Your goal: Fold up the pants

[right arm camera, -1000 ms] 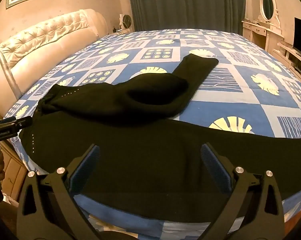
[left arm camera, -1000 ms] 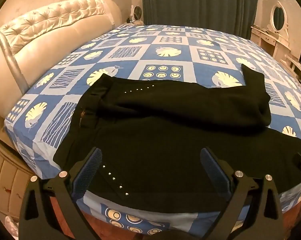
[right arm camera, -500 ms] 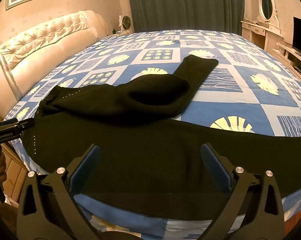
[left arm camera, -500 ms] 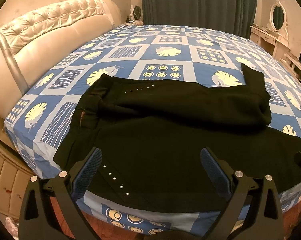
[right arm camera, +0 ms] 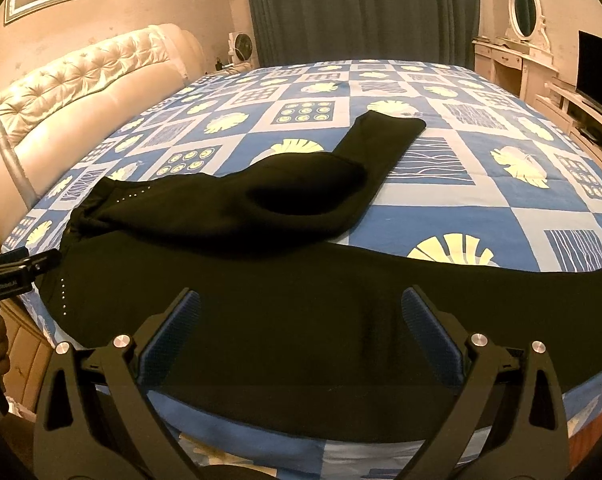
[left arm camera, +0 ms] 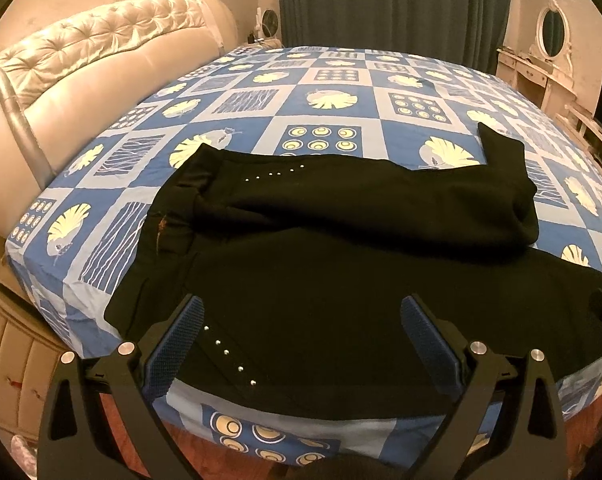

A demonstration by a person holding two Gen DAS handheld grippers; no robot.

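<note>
Black pants [left arm camera: 333,272] [right arm camera: 301,304] lie across the near edge of the bed. One leg stretches flat along the edge toward the right. The other leg [right arm camera: 313,196] is bunched and bent back, its cuff pointing to the far side. Small silver studs mark the waist end [left arm camera: 229,354] at the left. My left gripper [left arm camera: 303,340] is open above the waist end, holding nothing. My right gripper [right arm camera: 301,334] is open over the flat leg, with nothing in it. The left gripper's side shows at the left edge [right arm camera: 9,272] of the right wrist view.
The bed [left arm camera: 333,80] has a blue-and-white patterned sheet and a cream tufted headboard [left arm camera: 81,60] at the left. Dark curtains [right arm camera: 361,8] hang behind. A dressing table with an oval mirror [right arm camera: 521,28] and a dark screen [right arm camera: 599,68] stand at the right.
Both views have shifted only slightly; the pants lie as before and both grippers stay open.
</note>
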